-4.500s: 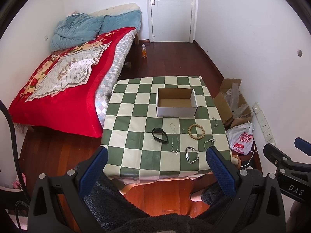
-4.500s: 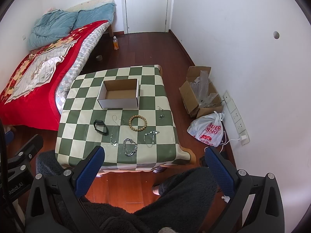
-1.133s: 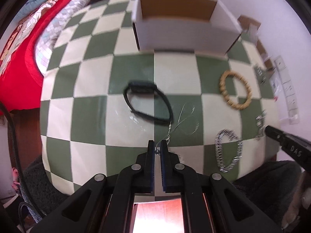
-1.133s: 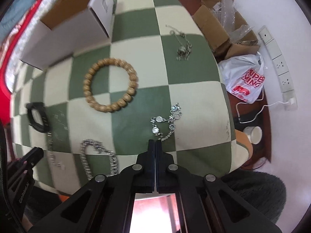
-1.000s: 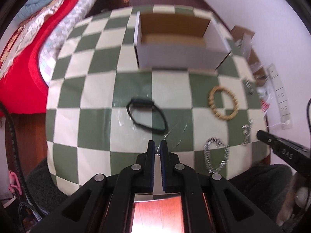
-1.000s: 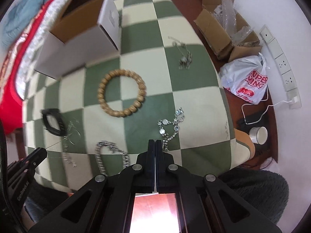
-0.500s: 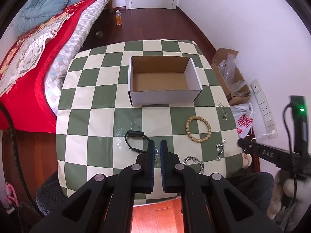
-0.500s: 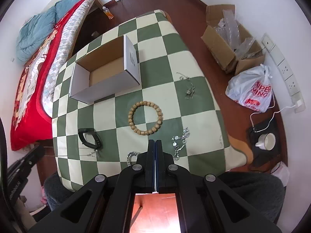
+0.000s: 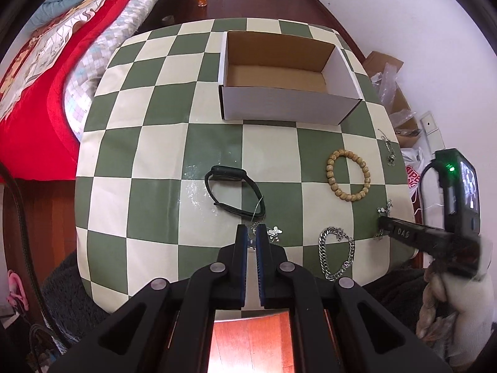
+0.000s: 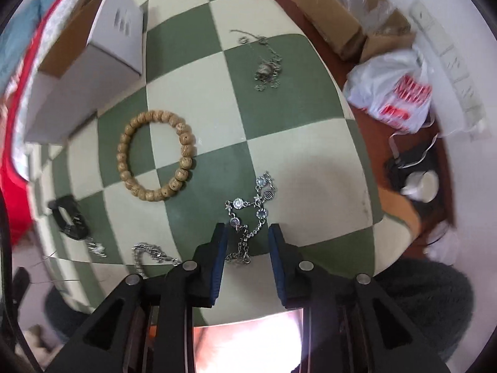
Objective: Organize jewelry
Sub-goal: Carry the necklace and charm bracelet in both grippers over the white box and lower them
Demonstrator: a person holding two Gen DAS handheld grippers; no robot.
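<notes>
My left gripper is shut on a thin silver necklace, just in front of a black band on the checked table. My right gripper is open, its fingers either side of a silver charm bracelet lying on the cloth. It shows in the left wrist view low over the table's right edge. An open white cardboard box stands at the back. A wooden bead bracelet, a chunky silver chain and a small pendant chain lie loose.
The green and cream checked table drops off close in front of me. A red bed stands to the left. Cardboard boxes, a white plastic bag and a cup sit on the floor to the right.
Both grippers have come down close to the table after being lifted high. The right gripper has opened around the charm bracelet. The left stays shut on the thin necklace.
</notes>
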